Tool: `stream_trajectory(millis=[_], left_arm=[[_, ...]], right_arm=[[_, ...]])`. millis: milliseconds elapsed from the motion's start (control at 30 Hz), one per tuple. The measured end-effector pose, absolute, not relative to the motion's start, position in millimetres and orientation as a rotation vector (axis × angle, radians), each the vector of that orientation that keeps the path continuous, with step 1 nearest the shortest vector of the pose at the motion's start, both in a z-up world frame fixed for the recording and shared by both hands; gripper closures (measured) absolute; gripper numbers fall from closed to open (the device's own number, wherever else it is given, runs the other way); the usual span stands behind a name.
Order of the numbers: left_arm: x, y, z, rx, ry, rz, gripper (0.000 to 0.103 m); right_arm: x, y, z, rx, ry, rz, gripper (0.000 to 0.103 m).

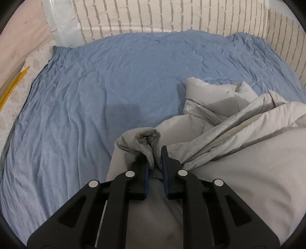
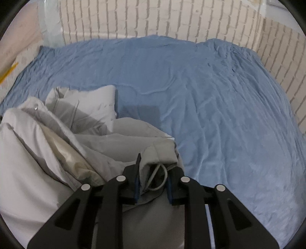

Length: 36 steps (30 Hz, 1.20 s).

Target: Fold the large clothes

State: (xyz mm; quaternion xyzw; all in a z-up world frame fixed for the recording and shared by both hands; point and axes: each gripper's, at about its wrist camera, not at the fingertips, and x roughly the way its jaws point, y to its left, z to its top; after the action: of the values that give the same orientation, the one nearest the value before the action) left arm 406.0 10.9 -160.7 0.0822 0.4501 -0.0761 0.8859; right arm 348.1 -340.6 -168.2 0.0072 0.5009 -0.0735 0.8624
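Toward the near edge of the blue bedsheet (image 1: 114, 86), in the left wrist view, a bunched hem of the grey padded jacket (image 1: 239, 162) is pinched between the narrow fingers of the left gripper (image 1: 155, 155), held low and pointing toward the brick wall (image 1: 172, 15). Across the right wrist view, the jacket is seen heaped at the sheet's near left, and the right gripper (image 2: 154, 168) is clamped on a hem fold with a drawcord loop (image 2: 159, 178). The spreading step is judged to be in hand; next, both held corners would need to be drawn apart and laid flat.
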Motion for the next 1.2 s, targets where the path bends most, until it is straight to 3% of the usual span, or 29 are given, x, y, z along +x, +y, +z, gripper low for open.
stream_trajectory(millis=[67,167,233,300,333,367,400,633,1100,1133,1167,1200], left_arm=[[404,7,-153,0.178,0.935,-0.147,0.087],[396,9,-140,0.167,0.924,-0.154,0.079],[390,15,-131,0.154,0.925,-0.168,0.073],[387,19,-122,0.131,0.931,-0.164,0.067],[387,22,-118,0.115,0.935,-0.164,0.059],[386,26,-113,0.087,0.938,-0.179,0.024],[383,30,-104,0.059,0.914,-0.179,0.005],[357,50,-86,0.134,0.833,-0.157,0.003],[372,74,-153,-0.053,0.971,-0.325,0.003],[374,71,-156,-0.052,0.976,-0.329,0.006],[376,67,-159,-0.048,0.980,-0.339,0.019],[377,64,-162,-0.044,0.994,-0.357,0.027]], right_arm=[[345,-345,-160,0.044,1.064,-0.144,0.077],[333,-364,-140,0.199,1.067,-0.111,0.061],[328,-376,-129,0.301,1.058,-0.087,0.028],[320,-387,-115,0.413,1.015,-0.060,0.016],[315,-390,-106,0.450,0.985,-0.051,0.016],[312,-391,-99,0.462,0.969,-0.049,0.016],[311,-390,-95,0.458,0.963,-0.048,0.015],[297,-383,-81,0.306,0.947,-0.086,0.015],[306,-401,-152,0.317,1.072,-0.056,0.015],[307,-399,-159,0.322,1.081,-0.044,0.015],[309,-396,-164,0.324,1.081,-0.022,0.016],[308,-393,-166,0.320,1.075,-0.007,0.024]])
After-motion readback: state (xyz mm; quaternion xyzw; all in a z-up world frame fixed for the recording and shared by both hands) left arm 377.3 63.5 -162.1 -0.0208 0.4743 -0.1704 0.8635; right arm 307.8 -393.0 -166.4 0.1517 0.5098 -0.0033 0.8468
